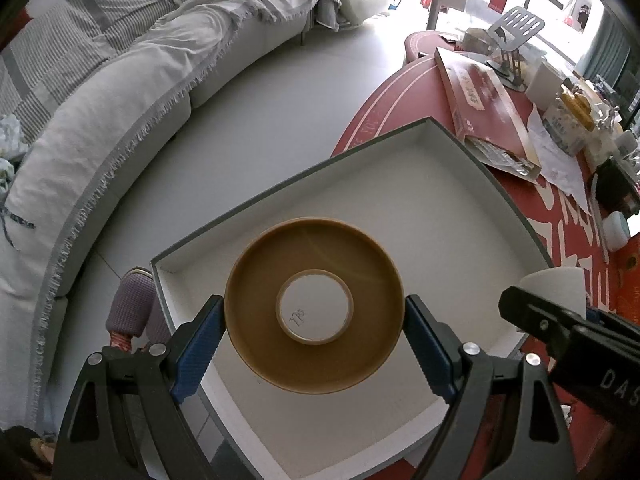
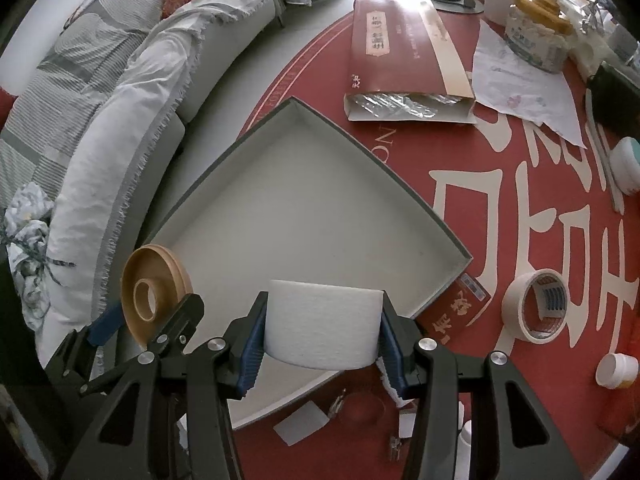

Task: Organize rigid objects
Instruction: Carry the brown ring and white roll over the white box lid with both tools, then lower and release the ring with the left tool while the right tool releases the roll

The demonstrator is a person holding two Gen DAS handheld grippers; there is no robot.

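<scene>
My left gripper (image 1: pixel 314 322) is shut on a brown tape roll (image 1: pixel 256 304) and holds it above the near left part of a shallow grey box with a white inside (image 1: pixel 400 184). The roll also shows in the right wrist view (image 2: pixel 158 276), above the box's left edge. My right gripper (image 2: pixel 322 330) is shut on a white foam cylinder (image 2: pixel 322 320) and holds it over the near edge of the same box (image 2: pixel 304 208). The cylinder shows at the right in the left wrist view (image 1: pixel 554 286).
The box lies on a round red table (image 2: pixel 500 208). A cream tape roll (image 2: pixel 536 306), a white jar (image 2: pixel 616 370), a red carton (image 2: pixel 404 48), paper and small items lie on the table. A grey sofa (image 1: pixel 100 120) curves at the left.
</scene>
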